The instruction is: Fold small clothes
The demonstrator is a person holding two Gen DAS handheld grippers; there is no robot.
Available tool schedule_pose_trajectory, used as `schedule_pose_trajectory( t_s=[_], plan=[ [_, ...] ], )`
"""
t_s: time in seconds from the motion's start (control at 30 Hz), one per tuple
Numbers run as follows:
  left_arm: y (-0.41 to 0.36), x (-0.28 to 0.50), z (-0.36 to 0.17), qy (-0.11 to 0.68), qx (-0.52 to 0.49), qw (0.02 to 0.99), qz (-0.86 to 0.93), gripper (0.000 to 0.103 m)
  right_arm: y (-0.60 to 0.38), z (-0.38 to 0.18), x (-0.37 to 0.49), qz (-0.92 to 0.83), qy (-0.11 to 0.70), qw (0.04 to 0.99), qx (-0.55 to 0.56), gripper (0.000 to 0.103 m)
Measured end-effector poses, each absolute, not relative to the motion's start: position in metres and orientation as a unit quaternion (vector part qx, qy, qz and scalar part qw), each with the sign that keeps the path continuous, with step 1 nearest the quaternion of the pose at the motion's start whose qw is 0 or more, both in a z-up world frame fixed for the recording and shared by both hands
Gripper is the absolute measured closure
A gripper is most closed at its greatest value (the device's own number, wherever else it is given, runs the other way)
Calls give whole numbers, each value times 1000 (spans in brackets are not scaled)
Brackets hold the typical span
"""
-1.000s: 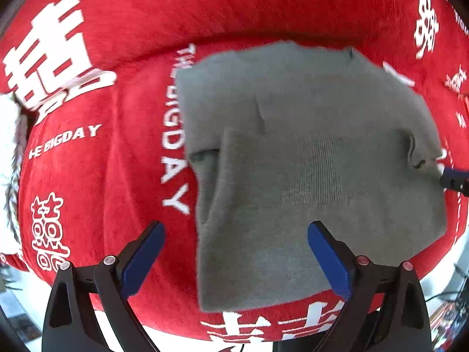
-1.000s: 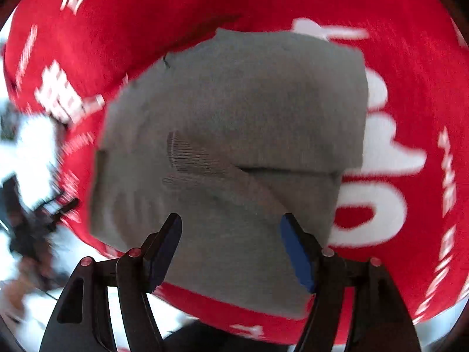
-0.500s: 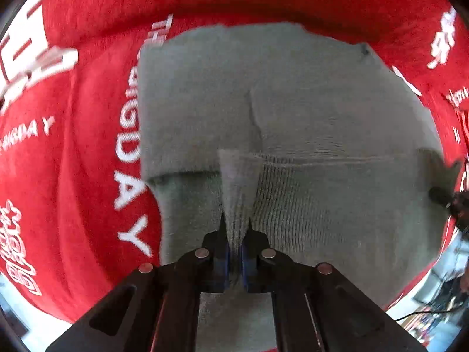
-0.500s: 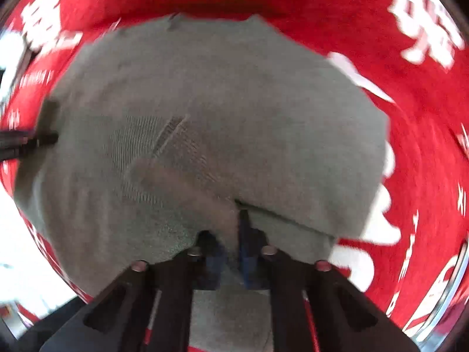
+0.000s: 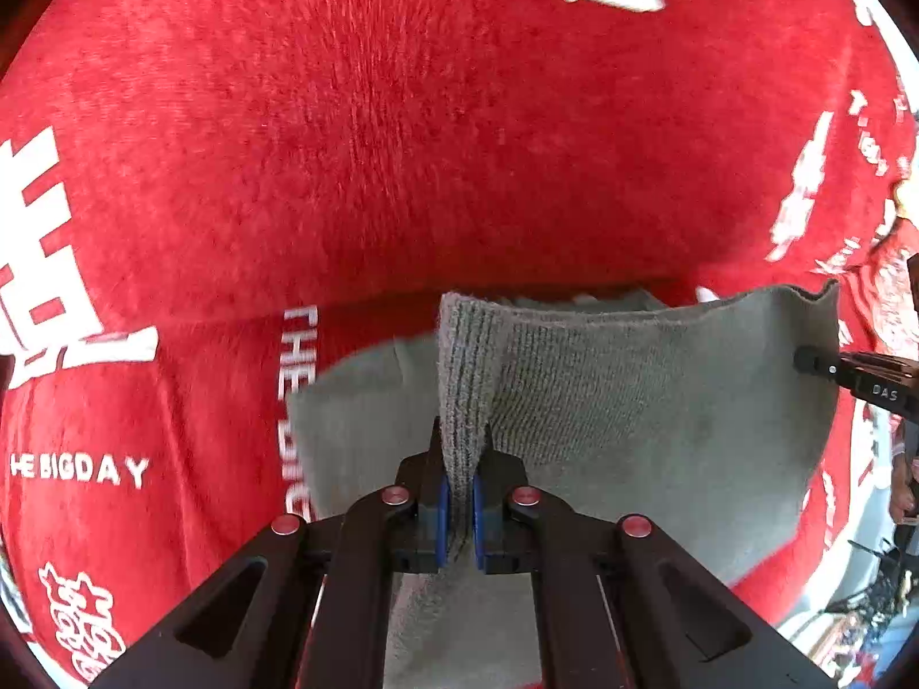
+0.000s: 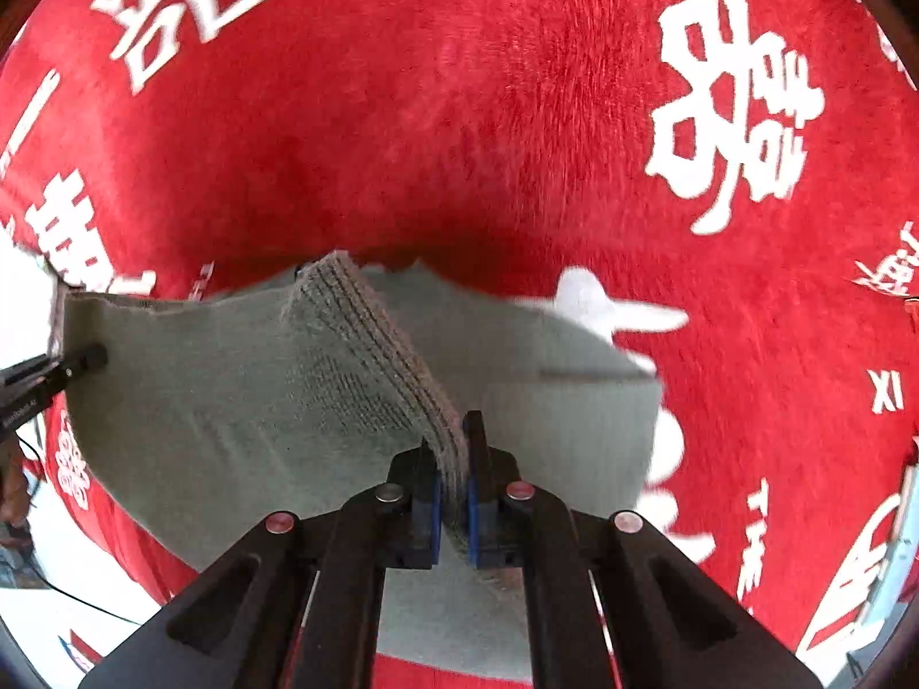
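The left hand-held gripper point(image 5: 458, 508) has its blue-padded black jaws pressed together on a ribbed hem fold of the small grey knitted garment point(image 5: 660, 402); the pinched strip stands up from between the pads and widens toward its top edge. The right hand-held gripper point(image 6: 454, 502) is likewise pinched tight on a ribbed band of the same grey knit point(image 6: 230, 379), which runs up and to the left out of the pads.

Between the two grips the hem of the garment is lifted and held as a raised sheet, its upper edge roughly level. The rest of the knit lies below and behind on the red plush cloth with white characters and "THE BIGDAY" lettering point(image 5: 402, 143), which covers the desk. The garment sits toward the near edge of the desk, with red cloth stretching far beyond it.

In the left wrist view the tip of the right hand-held gripper shows at the right side, touching the raised knit edge. In the right wrist view the tip of the left hand-held gripper shows at the left side, against the opposite end of the raised edge.
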State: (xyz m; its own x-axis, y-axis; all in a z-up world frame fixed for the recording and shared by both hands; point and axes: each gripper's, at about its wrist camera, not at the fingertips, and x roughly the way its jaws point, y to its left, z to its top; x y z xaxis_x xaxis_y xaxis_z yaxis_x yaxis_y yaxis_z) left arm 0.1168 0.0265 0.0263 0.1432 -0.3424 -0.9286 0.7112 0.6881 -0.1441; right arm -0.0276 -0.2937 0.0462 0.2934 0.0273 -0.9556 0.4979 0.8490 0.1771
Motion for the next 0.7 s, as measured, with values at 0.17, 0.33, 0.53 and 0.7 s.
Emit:
schedule_pose_trajectory(
  t_s=[0.17, 0.33, 0.53, 0.7],
  plan=[
    [-1, 132, -41, 576, 199, 729, -312, 96, -320, -23, -1, -153, 609, 731, 267, 96],
    [-2, 140, -76, 598, 203, 727, -271, 90, -333, -62, -2, -163, 608, 707, 322, 96],
    [25, 158, -63, 585, 223, 757, -187, 39, -349, -44, -14, -217, 595, 699, 332, 88],
    [47, 146, -48, 604, 204, 746, -192, 39, -332, -14, -23, -185, 575, 729, 322, 86]
  ],
)
